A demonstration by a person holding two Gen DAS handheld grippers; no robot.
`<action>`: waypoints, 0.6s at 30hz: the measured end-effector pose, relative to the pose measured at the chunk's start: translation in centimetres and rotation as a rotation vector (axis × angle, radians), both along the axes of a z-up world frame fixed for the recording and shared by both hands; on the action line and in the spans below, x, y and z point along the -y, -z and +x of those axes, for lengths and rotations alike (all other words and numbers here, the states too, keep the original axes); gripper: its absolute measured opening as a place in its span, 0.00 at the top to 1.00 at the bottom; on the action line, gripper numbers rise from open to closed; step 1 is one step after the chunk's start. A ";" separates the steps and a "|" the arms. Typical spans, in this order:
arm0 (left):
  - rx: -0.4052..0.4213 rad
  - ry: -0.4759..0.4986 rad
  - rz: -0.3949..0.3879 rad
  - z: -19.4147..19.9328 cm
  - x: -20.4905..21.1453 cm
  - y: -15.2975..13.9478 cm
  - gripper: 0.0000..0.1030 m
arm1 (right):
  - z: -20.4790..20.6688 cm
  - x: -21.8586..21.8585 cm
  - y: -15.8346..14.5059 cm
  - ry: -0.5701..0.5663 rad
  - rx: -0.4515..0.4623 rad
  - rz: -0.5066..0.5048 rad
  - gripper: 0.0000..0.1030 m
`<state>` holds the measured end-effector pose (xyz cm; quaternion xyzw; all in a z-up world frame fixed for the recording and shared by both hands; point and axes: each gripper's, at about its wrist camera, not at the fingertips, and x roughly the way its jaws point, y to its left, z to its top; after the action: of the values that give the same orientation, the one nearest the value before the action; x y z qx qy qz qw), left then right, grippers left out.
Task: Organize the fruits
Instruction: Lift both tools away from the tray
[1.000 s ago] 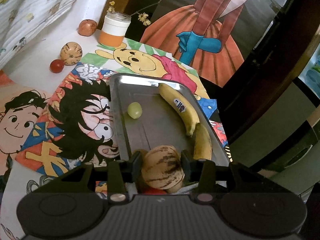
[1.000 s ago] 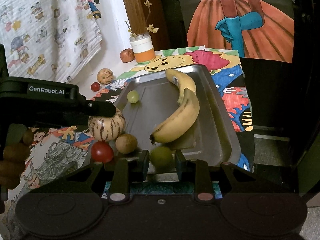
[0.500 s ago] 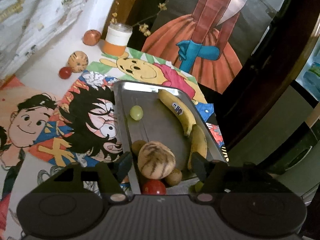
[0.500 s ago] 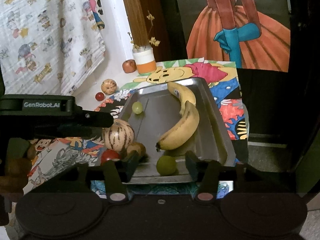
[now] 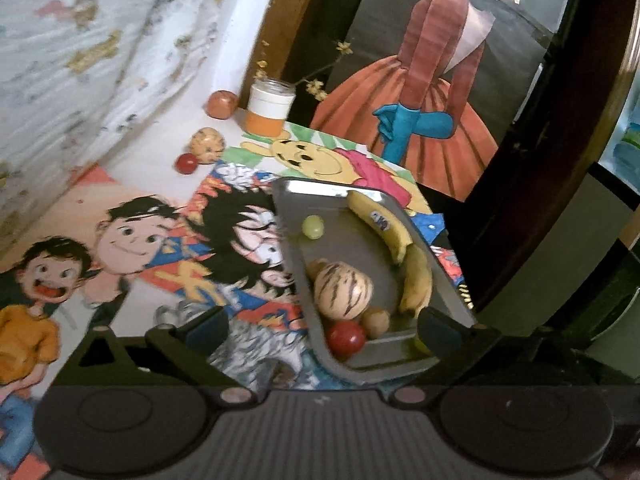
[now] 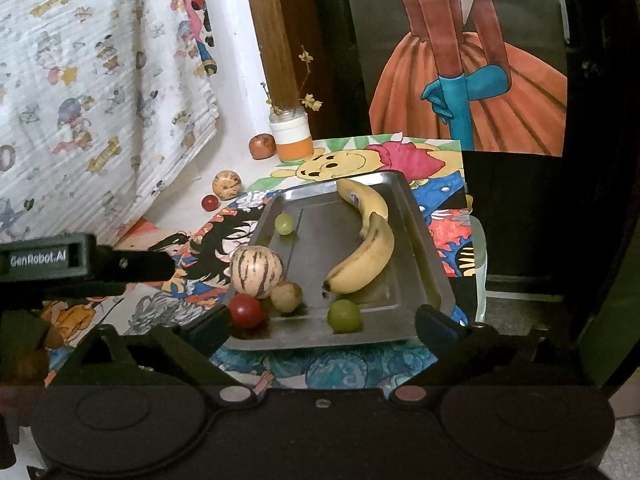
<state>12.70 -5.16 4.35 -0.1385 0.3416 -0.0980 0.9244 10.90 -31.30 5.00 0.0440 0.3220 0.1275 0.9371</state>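
A steel tray holds two bananas, a striped melon, a red tomato, a small brown fruit and two green grapes. My left gripper is open and empty, just short of the tray's near end. My right gripper is open and empty, near the tray's front edge. The left gripper's body shows at the left of the right wrist view.
Off the tray at the back left lie a small striped melon, a red tomato and an apple. An orange-banded jar with twigs stands by the wall. Cartoon drawings cover the table.
My left gripper opened and let the striped melon rest in the tray, then drew back. My right gripper opened, left the green grape in the tray and drew back.
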 end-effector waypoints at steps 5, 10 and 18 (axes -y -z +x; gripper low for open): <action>-0.005 -0.022 0.069 -2.6 -1.1 0.3 0.00 | -1.5 -0.3 -0.5 -0.004 -0.013 -0.028 0.01; -0.025 -0.014 0.142 -4.7 -1.8 0.7 0.00 | -3.0 -1.3 -0.8 -0.029 -0.039 -0.104 0.01; -0.065 -0.017 0.213 -7.1 -2.4 1.3 0.00 | -4.4 -3.2 -0.3 -0.069 -0.107 -0.189 0.01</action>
<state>5.63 -2.81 3.03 -0.0454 0.3785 -0.0489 0.9232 6.52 -28.13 5.29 -0.0490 0.3836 0.1260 0.9135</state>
